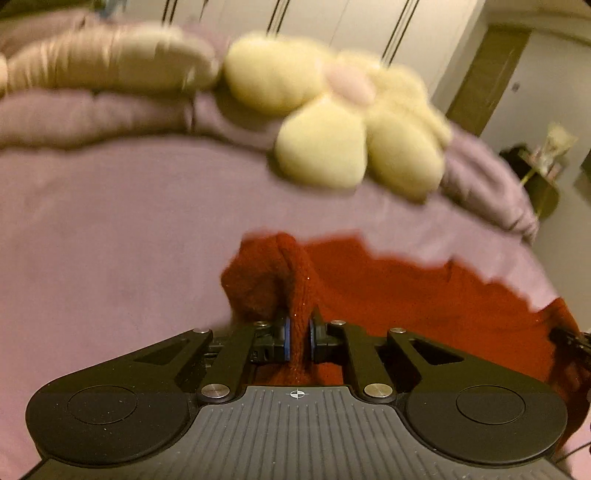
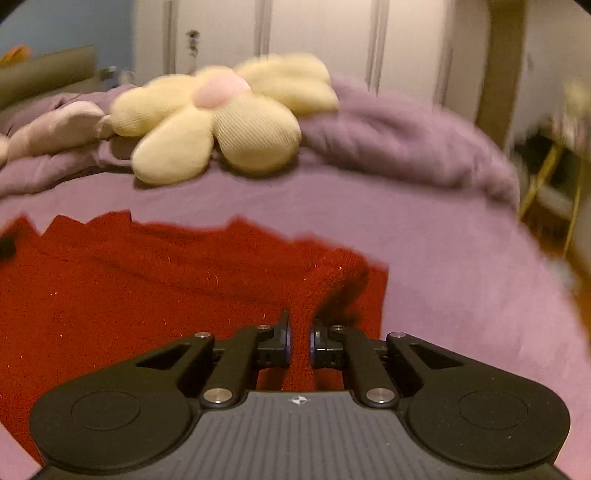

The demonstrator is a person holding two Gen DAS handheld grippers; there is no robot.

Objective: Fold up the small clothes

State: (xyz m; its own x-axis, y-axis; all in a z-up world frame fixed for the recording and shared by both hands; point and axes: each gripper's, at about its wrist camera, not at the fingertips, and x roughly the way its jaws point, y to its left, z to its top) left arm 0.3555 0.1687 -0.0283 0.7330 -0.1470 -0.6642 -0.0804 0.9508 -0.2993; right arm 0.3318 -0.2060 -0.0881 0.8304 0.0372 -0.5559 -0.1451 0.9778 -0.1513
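A red knit garment (image 1: 424, 295) lies spread on a purple bed cover (image 1: 110, 240). My left gripper (image 1: 299, 332) is shut on a bunched fold at the garment's left edge, lifted off the bed. In the right wrist view the same red garment (image 2: 147, 288) fills the left half. My right gripper (image 2: 300, 336) is shut on a raised fold at its right edge. The other gripper shows as a dark bit at the far right edge of the left wrist view (image 1: 574, 339).
A cream flower-shaped cushion (image 1: 343, 122) (image 2: 218, 118) lies at the far side of the bed, with a beige pillow (image 1: 107, 62) and bunched purple duvet (image 2: 406, 140) beside it. White wardrobe doors (image 2: 314, 33) stand behind. A small side table (image 1: 539, 173) stands right of the bed.
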